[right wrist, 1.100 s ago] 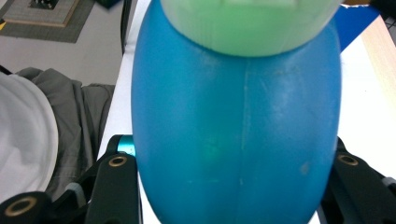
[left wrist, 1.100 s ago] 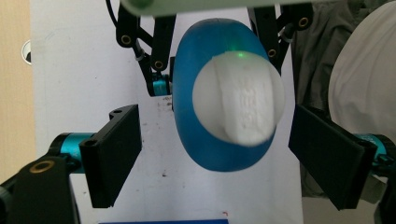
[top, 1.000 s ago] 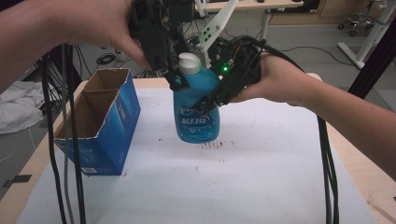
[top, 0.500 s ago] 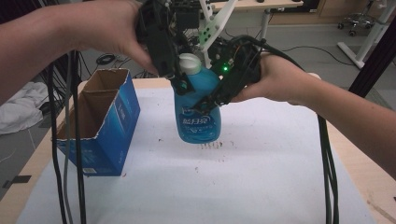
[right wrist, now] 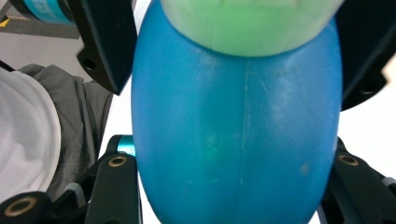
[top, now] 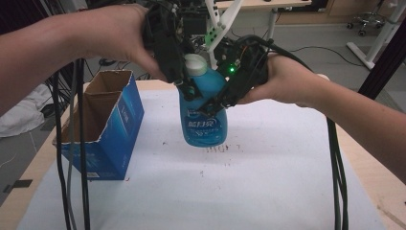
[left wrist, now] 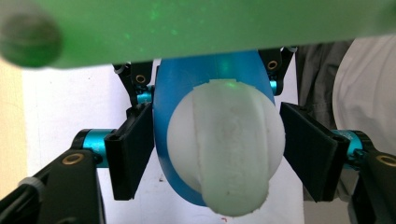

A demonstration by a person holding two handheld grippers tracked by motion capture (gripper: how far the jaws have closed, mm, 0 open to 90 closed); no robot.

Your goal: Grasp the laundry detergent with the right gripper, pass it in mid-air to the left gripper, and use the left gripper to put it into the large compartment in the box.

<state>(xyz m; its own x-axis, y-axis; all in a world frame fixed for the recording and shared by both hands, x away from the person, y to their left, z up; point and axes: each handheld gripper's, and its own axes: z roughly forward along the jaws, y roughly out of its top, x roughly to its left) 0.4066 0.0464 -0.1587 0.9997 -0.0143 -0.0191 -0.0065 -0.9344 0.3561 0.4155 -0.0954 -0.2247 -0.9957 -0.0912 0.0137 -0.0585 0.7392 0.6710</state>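
While our right gripper (top: 213, 103) clamps the blue bottle (top: 205, 120) at its shoulder, lifted over the white table (top: 268, 191), our left gripper (top: 184, 86) has just been closing around the white cap (top: 195, 64); pads near, not yet pressing. We centre before twisting. Open room right; cardboard box (top: 103, 127) stands close left.

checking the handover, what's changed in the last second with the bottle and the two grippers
The left gripper has just been closing its jaws around the white cap of the blue bottle; a gap shows on one side, so no firm grip yet. The right gripper stays clamped on the bottle's body, held above the table. The open box is unmoved.
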